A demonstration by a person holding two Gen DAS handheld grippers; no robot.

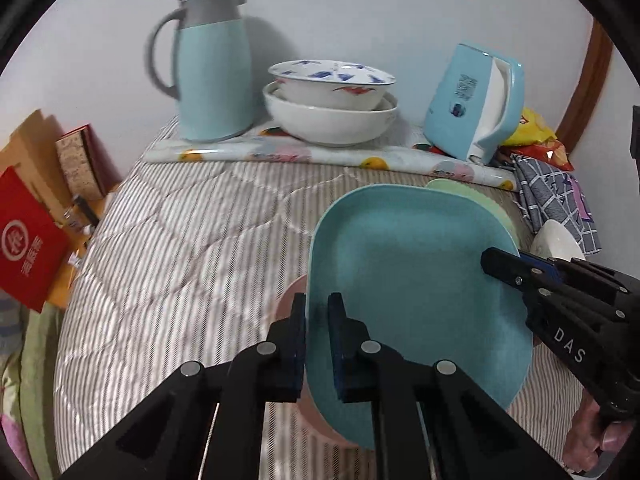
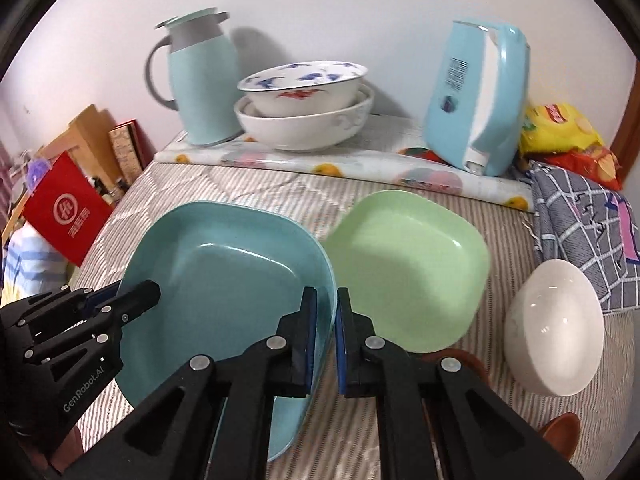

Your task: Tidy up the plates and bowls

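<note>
A blue square plate (image 1: 408,280) is held between both grippers above the striped quilt. My left gripper (image 1: 318,328) is shut on its left rim; a pink plate (image 1: 288,296) shows under it. My right gripper (image 2: 327,320) is shut on the blue plate's (image 2: 224,280) right rim. The left gripper also shows in the right wrist view (image 2: 136,298), and the right gripper in the left wrist view (image 1: 500,266). A green square plate (image 2: 408,268) lies to the right, its edge visible in the left wrist view (image 1: 476,196). A white bowl (image 2: 556,324) lies on its side at the right.
Two stacked white bowls (image 2: 304,108), a teal jug (image 2: 200,80) and a blue kettle (image 2: 476,96) stand on a flowered mat (image 2: 360,168) at the back. A checked cloth (image 2: 580,220) and snack bags (image 2: 564,132) lie right. A red box (image 2: 68,216) stands left.
</note>
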